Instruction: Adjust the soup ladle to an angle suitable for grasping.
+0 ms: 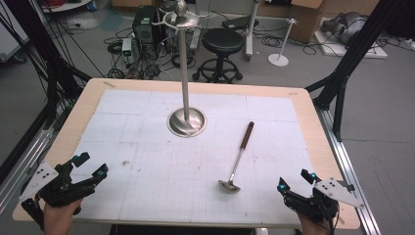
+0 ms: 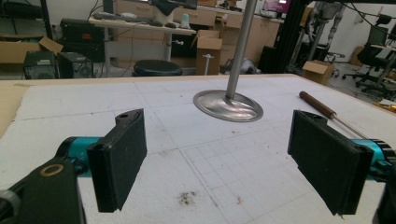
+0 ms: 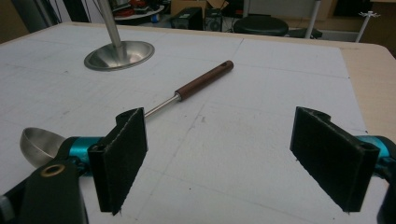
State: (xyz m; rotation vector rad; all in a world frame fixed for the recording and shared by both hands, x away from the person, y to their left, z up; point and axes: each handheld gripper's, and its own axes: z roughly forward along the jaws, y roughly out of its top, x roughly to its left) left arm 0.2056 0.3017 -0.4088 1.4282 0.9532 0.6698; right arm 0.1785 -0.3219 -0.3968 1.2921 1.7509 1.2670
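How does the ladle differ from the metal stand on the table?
The ladle lies flat on the white mat; the stand rises upright from its round base. The ladle has a brown handle grip; the stand is bare metal all the way up. The ladle lies nearer the right gripper; the stand sits farther back, near the middle. Both have shiny metal parts, and neither is touched by a gripper.

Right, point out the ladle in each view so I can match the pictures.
High view: ladle lies right of centre, bowl nearest the person.
Left gripper view: its brown handle shows at the right edge, above the right jaw.
Right gripper view: it crosses the middle, bowl at left.
Shared landmark: the steel stand's round base.
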